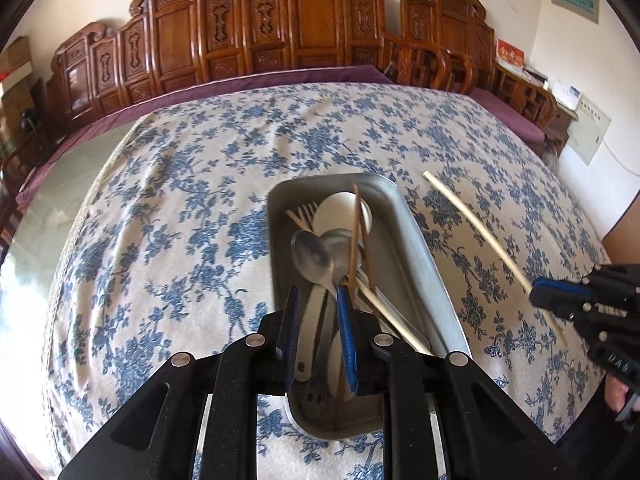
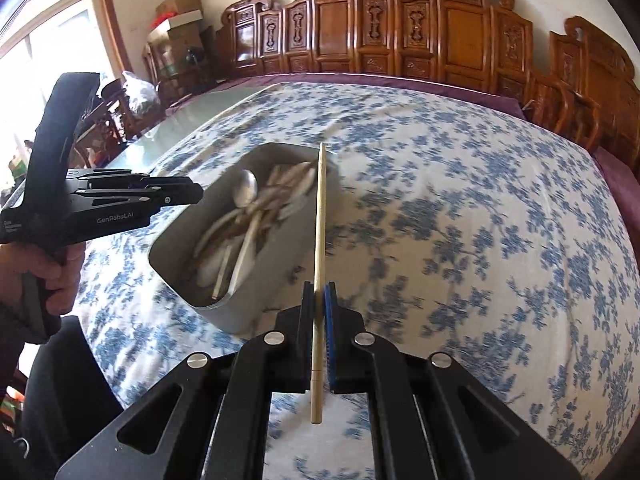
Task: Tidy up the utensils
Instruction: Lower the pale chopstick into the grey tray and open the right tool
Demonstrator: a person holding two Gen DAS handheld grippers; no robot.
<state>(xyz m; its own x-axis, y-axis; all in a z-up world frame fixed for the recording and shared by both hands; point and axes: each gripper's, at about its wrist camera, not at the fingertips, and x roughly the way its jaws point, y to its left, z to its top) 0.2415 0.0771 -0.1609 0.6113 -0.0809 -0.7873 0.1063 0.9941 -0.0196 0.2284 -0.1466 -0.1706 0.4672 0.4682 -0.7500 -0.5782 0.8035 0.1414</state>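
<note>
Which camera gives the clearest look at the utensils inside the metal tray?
The left wrist view: the utensils lie sharp in the metal tray, spoons and chopsticks distinct. The right wrist view shows them blurred by motion, from the side.

Utensils (image 2: 256, 224) in tray (image 2: 224, 312) motion-blurred

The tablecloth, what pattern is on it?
Blue flowers on white tablecloth, clearest in the left wrist view.

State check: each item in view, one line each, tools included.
Left tool: jaws slightly apart above the tray, gripping nothing.
Right tool: shut on a pale chopstick, held off the tablecloth.
Metal tray: upright on the floral tablecloth, loaded.
Utensils in the tray: spoons, fork, chopsticks piled loosely.
</note>
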